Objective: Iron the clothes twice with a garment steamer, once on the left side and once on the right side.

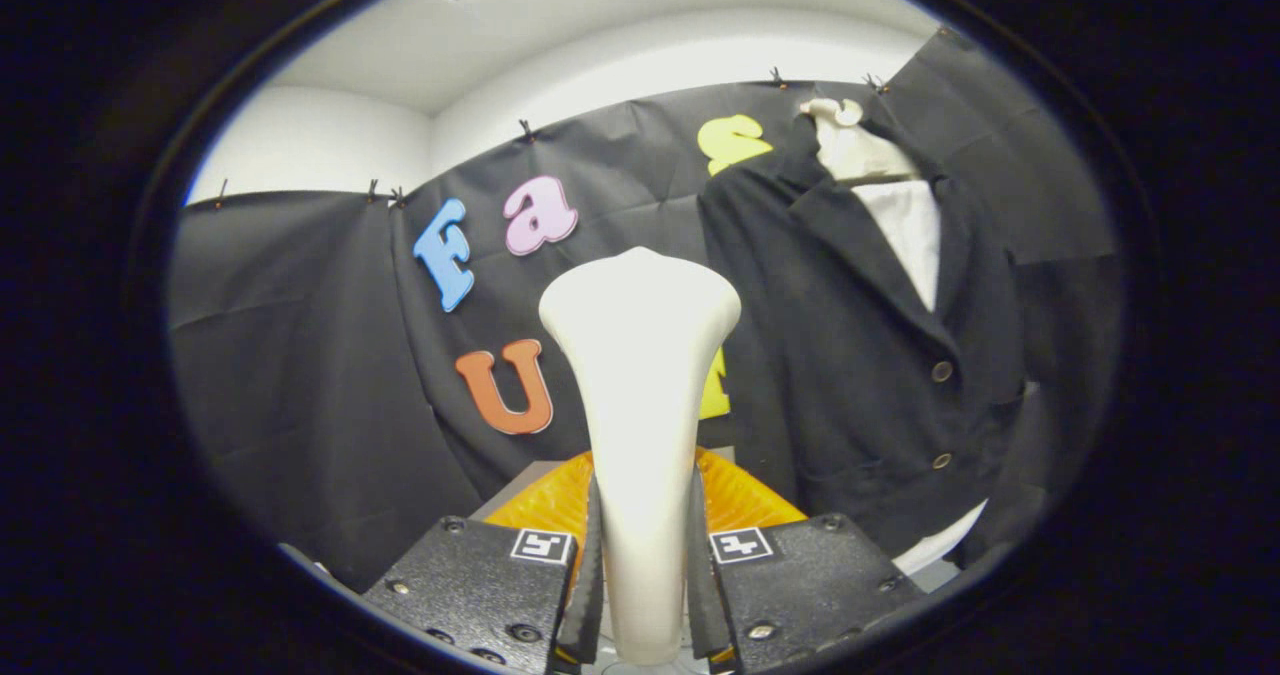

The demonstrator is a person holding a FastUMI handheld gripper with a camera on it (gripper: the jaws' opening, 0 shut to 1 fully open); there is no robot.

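Currently the claw [640, 595] is clenched on the garment steamer [640, 425]: both fingers press against the lower shaft of its handle, one on each side, and the shaft stands upright between them. The steamer body is smooth and cream-white, narrow where it is gripped and widening toward a rounded, flared head at the top. An orange ribbed part [740, 495] shows just behind the shaft on either side, low between the fingers; what it belongs to cannot be told from this view. Beyond the fingers and to the right hangs the dark suit jacket [860, 355], mounted on a pale dress form [855, 150] against the black cloth wall [300, 355] of the booth. The jacket is fastened at the front with two visible buttons, its lapels lie open over a white shirt front [910, 235], and a white hem shows below its lower edge. The steamer head is well apart from the fabric and sits to the left of the jacket, facing the cloth wall rather than the garment. By judgement, the step in hand is the carry toward the garment, with neither pass begun. The next move calls for bringing the head across to one front panel of the jacket, turning the working face toward the fabric, and setting it near the top of that panel so that a downward stroke can follow. The grip on the tapered, smooth shaft should be kept firm, since such a surface is likely to slip.
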